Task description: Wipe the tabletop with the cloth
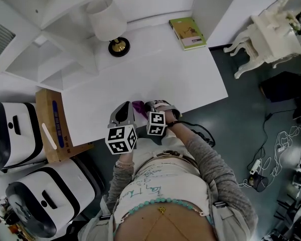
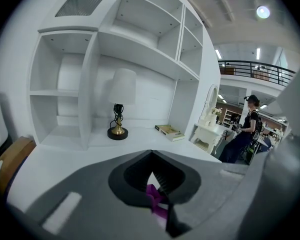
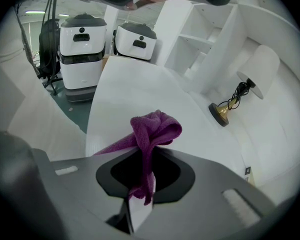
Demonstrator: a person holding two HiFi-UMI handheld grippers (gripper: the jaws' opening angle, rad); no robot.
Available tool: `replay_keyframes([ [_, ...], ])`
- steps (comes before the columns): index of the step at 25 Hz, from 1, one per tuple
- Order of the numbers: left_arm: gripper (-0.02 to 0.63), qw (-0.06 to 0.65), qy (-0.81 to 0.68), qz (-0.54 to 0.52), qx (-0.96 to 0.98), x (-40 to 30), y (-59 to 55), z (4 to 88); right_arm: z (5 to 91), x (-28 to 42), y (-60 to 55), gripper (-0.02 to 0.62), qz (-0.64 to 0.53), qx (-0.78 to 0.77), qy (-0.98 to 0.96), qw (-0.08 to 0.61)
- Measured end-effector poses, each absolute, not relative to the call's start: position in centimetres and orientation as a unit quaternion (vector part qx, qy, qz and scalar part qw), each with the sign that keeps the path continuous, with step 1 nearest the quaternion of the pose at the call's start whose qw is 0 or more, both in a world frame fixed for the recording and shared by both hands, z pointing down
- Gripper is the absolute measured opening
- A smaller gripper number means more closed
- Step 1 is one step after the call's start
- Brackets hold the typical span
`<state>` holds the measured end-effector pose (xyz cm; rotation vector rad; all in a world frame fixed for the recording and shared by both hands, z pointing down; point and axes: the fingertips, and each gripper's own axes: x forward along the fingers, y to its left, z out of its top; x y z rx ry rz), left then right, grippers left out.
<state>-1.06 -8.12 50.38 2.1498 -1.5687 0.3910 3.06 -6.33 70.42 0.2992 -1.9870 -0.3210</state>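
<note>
The purple cloth (image 1: 139, 106) hangs bunched between my two grippers, just above the front edge of the white tabletop (image 1: 155, 69). My right gripper (image 1: 156, 106) is shut on it; in the right gripper view a knot of the cloth (image 3: 155, 128) bulges above the closed jaws and a tail hangs through them. My left gripper (image 1: 122, 113) sits close on the cloth's left side. In the left gripper view a small fold of the cloth (image 2: 156, 200) is pinched between the shut jaws of the left gripper (image 2: 152, 176). The right gripper (image 3: 142, 160) points along the table toward the lamp.
A white-shaded lamp (image 1: 110, 21) and a green book (image 1: 188, 32) stand at the table's back by the shelf unit. A cardboard box (image 1: 52, 124) and two white machines (image 1: 15, 134) sit left of the table. An ornate white chair (image 1: 271, 34) and floor cables lie right. A person (image 2: 247, 129) stands far off.
</note>
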Motion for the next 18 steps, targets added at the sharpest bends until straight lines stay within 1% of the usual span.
replay_keyframes([
  [18, 0.002, 0.22, -0.586, 0.134, 0.768, 4.1, -7.7, 49.7, 70.4, 9.1, -7.5, 0.074, -0.14, 0.114, -0.825, 0.535],
])
